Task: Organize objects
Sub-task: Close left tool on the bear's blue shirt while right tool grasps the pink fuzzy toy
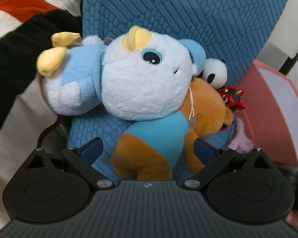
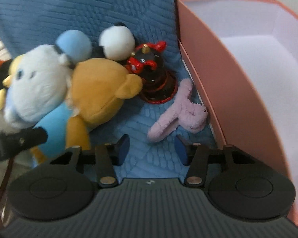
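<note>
A pile of plush toys lies on a blue cushion [image 1: 101, 130]. A brown bear in a blue shirt [image 1: 153, 142] sits between the wide-open fingers of my left gripper [image 1: 149, 148], not pinched. A white and blue plush [image 1: 141, 79] lies on top of it. Both show in the right wrist view, the bear [image 2: 101, 91] and the white plush [image 2: 35, 87]. A red and black figurine [image 2: 153, 73] stands behind them. A small lilac plush [image 2: 180, 115] lies just ahead of my right gripper [image 2: 152, 150], which is open and empty.
A pink box [image 2: 224, 91] with a pale empty inside stands at the right, against the cushion. A tall blue cushion back [image 1: 188, 13] rises behind the toys. A red, black and white blanket [image 1: 19, 29] lies at the left.
</note>
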A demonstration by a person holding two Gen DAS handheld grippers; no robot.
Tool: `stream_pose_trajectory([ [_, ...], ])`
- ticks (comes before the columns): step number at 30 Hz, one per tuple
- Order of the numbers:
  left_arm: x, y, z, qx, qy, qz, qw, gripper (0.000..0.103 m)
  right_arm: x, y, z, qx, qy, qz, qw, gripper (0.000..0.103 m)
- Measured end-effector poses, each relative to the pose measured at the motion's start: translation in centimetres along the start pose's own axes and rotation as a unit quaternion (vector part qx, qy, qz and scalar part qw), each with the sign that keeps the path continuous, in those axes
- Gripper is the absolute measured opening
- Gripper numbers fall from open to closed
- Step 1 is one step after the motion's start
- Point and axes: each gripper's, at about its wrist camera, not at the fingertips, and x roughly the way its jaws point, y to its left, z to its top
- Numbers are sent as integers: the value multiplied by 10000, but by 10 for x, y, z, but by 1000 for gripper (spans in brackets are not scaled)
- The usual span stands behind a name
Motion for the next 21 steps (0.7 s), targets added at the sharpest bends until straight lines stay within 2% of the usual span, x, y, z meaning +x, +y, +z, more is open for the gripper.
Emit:
stream_pose_trajectory([
  [3, 17, 0, 0, 90, 166, 100, 9998, 95, 18, -2, 5, 44, 80, -72, 9999, 49],
  [7, 33, -6, -5, 208, 280, 124, 9993, 92, 34, -2, 8, 60, 236, -151, 9996, 39],
  [9, 36, -9, -9, 182, 320, 139, 9992, 90, 36, -1, 9, -33, 143, -241, 9996, 37],
  [14, 25, -18, -17, 268, 193, 320, 9989, 78, 32, -1, 8, -104, 193, -221, 9995, 31],
  [21, 1, -30, -34, 26, 197, 457, 9988, 74, 5, 2, -10, -385, 147, -148, 9990, 19],
])
